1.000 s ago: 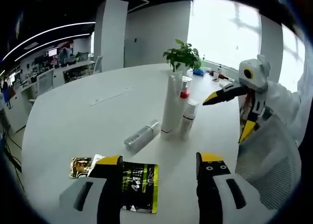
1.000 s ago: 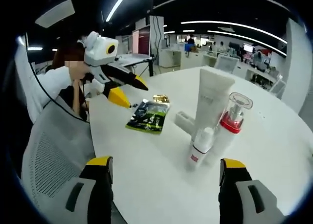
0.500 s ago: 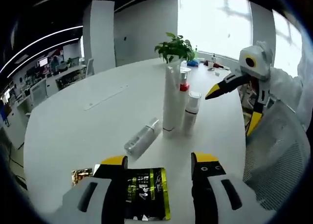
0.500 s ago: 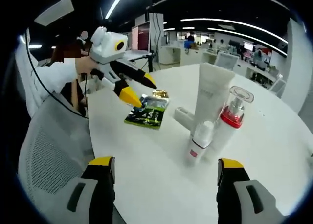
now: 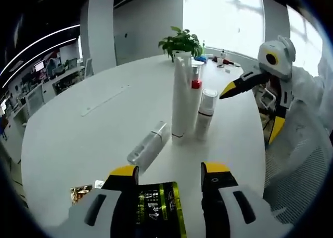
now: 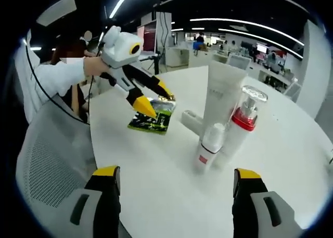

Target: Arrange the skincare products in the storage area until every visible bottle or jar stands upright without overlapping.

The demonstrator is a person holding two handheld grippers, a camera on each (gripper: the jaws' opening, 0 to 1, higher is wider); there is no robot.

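A tall white tube (image 5: 179, 100), a pump bottle with a red collar (image 5: 195, 87) and a small white bottle (image 5: 204, 116) stand upright, close together on the white table (image 5: 78, 129). A silver bottle (image 5: 147, 147) lies on its side just left of them. My left gripper (image 5: 169, 171) is open, low over a black-and-green sachet (image 5: 156, 207). In the right gripper view the left gripper (image 6: 156, 100) hovers above that sachet (image 6: 151, 118), beside the lying bottle (image 6: 190, 121) and the tube (image 6: 221, 100). My right gripper (image 6: 177, 173) is open and holds nothing; it hangs at the table's edge (image 5: 252, 100).
A small gold sachet (image 5: 80, 193) lies left of the black one. A potted plant (image 5: 180, 40) stands behind the bottles. A mesh chair (image 6: 47, 160) sits against the table's near edge, with a person's white sleeve (image 6: 57, 77) above it. Office desks fill the background.
My left gripper has come forward and down over the black sachet, closer to the lying bottle. The right gripper has stayed near the table's edge. The bottles have not moved.
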